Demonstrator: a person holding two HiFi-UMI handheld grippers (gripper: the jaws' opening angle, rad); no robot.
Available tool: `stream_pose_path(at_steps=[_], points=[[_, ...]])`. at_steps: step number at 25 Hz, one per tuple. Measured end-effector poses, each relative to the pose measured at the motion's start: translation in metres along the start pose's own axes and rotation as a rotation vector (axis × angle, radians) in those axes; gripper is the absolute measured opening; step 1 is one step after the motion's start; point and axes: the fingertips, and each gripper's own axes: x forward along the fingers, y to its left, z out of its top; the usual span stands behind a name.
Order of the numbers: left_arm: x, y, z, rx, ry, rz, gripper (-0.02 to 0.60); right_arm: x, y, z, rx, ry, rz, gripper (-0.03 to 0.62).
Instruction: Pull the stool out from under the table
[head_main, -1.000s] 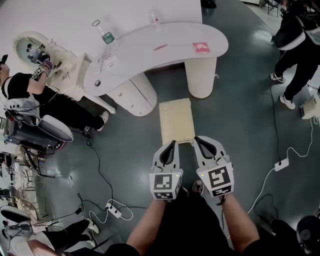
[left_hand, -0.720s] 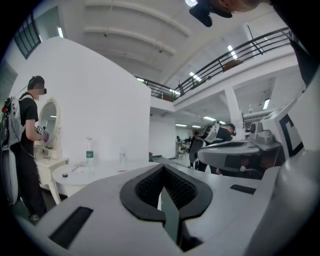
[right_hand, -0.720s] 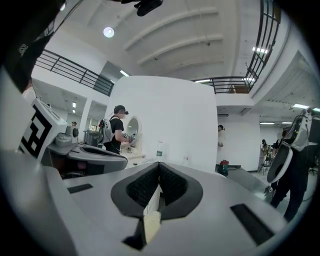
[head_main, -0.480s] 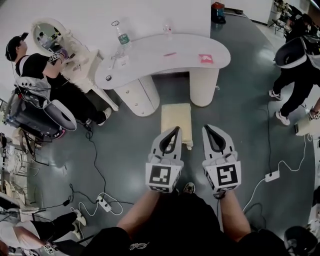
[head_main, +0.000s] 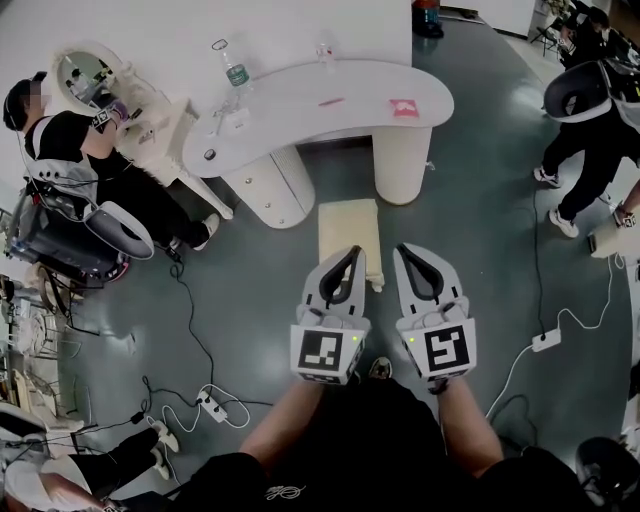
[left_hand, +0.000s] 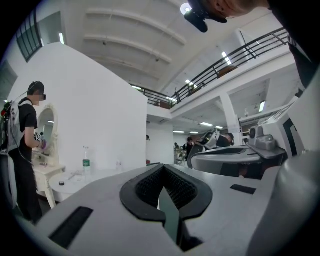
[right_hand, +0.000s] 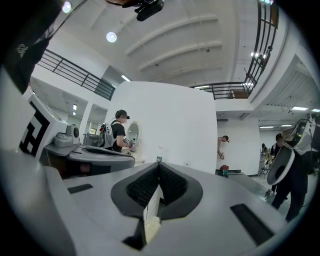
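Note:
A cream, rectangular stool stands on the grey floor just in front of the gap between the two legs of the curved white table. My left gripper is shut and empty, its tip over the stool's near right corner. Beside it my right gripper is also shut and empty, just right of the stool's near edge. In the left gripper view the left gripper shows closed jaws with nothing between them. The right gripper looks the same in its own view, with a sliver of cream stool below.
A bottle and small items lie on the table. A person stands at a mirror stand on the left, another person at the far right. Cables and power strips lie on the floor.
The head view shifted. Both grippers stayed shut and side by side; their tips now reach slightly over the stool's near end. The stool has not moved relative to the table.

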Motion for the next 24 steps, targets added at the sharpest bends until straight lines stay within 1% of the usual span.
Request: stream_pose_path(at_steps=[3,10,13,17,21,24], points=[[0.003,-0.005,-0.001,0.019,-0.002,-0.005,0.006,0.000,-0.002,0.002,0.002,-0.008,0.002,0.006],[0.006,-0.004,0.004,0.004,-0.033,-0.003,0.006,0.003,-0.003,0.006,0.002,-0.019,-0.002,0.006],[0.005,-0.003,0.001,0.020,-0.012,-0.011,0.006,0.004,-0.001,0.007,-0.008,-0.017,-0.001,0.006],[0.003,-0.001,0.007,0.003,-0.032,-0.010,0.006,0.007,0.004,0.010,-0.015,-0.021,0.005,0.006],[0.002,0.000,0.004,0.008,-0.019,-0.012,0.006,0.011,0.005,0.012,-0.010,-0.029,0.007,0.006],[0.004,0.001,0.003,0.026,-0.005,-0.019,0.006,0.012,0.004,0.014,-0.009,-0.035,0.005,0.006]])
